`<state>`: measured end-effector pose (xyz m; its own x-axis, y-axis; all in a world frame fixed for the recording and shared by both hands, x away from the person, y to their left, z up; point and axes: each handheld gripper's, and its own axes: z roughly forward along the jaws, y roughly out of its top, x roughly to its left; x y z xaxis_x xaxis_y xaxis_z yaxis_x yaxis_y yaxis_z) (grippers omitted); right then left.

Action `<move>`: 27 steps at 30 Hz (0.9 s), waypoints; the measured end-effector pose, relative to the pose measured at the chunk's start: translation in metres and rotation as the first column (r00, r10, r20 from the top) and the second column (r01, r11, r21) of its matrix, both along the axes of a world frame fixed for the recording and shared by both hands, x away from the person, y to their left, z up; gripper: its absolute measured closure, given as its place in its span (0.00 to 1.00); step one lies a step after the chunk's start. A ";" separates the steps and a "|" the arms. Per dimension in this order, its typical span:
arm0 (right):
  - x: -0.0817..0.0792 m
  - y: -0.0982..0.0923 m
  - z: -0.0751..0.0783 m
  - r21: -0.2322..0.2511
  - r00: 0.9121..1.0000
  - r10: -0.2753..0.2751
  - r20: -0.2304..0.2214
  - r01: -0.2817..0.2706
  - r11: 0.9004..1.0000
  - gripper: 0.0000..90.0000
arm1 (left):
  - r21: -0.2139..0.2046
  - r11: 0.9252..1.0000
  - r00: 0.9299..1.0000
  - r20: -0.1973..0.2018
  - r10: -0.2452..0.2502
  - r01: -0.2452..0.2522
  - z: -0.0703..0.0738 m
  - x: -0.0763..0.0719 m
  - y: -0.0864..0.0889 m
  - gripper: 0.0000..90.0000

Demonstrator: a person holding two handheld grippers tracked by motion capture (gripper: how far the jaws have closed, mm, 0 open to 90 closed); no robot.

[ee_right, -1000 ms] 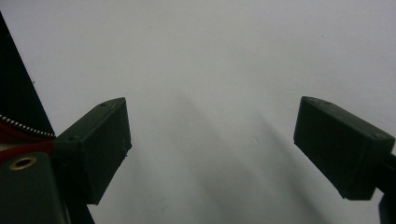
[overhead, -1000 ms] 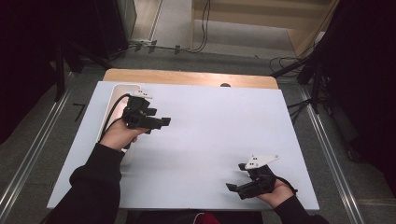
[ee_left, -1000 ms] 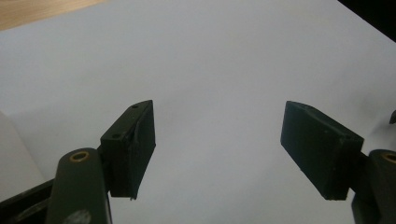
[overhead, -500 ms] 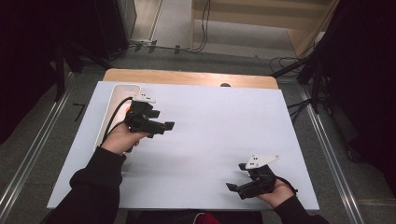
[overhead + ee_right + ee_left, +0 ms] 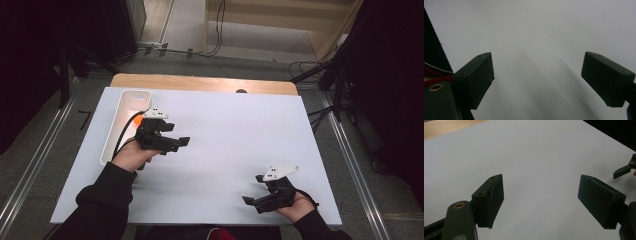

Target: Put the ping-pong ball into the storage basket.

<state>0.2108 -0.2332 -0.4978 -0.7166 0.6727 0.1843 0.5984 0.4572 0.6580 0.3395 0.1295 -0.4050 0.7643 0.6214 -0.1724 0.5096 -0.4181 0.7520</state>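
My left gripper (image 5: pixel 179 144) hovers over the left part of the white table (image 5: pixel 235 130), just right of a long white tray (image 5: pixel 111 136). Its jaws point right and stand open with nothing between them; the left gripper view (image 5: pixel 540 195) shows bare white surface in the gap. A small orange object (image 5: pixel 136 120) lies in the tray beside the gripper's body. My right gripper (image 5: pixel 254 190) rests low at the table's near right, jaws pointing left. It is open and empty (image 5: pixel 537 75).
A strip of wooden tabletop (image 5: pixel 200 83) shows along the far edge of the white sheet. Cables and dark stands sit on the floor beyond. The tip of the right gripper's jaw (image 5: pixel 622 170) appears at the right of the left gripper view.
My left gripper has drifted toward the person and slightly right, away from the tray's far end, uncovering the orange object. The right gripper has stayed put.
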 end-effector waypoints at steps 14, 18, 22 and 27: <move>0.001 -0.002 0.000 -0.005 1.000 -0.011 -0.007 0.011 1.000 0.11 | -0.008 1.000 0.999 0.049 -0.023 0.023 -0.011 -0.014 0.005 0.24; 0.001 -0.002 0.000 -0.005 1.000 -0.010 -0.006 0.010 1.000 0.11 | -0.012 1.000 0.999 0.045 -0.022 0.022 -0.015 -0.017 0.006 0.24; 0.001 -0.003 0.001 0.000 1.000 -0.010 -0.008 0.010 1.000 0.11 | -0.009 1.000 0.999 0.039 -0.027 0.027 -0.019 -0.020 0.007 0.24; 0.002 -0.006 0.002 0.045 1.000 -0.022 -0.012 0.023 0.999 0.11 | -0.006 1.000 0.999 0.046 -0.029 0.030 -0.022 -0.024 0.007 0.24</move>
<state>0.2124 -0.2388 -0.4956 -0.6992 0.6795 0.2224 0.6155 0.4139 0.6707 0.3154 0.1362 -0.4272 0.7895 0.5973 -0.1411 0.4620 -0.4270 0.7774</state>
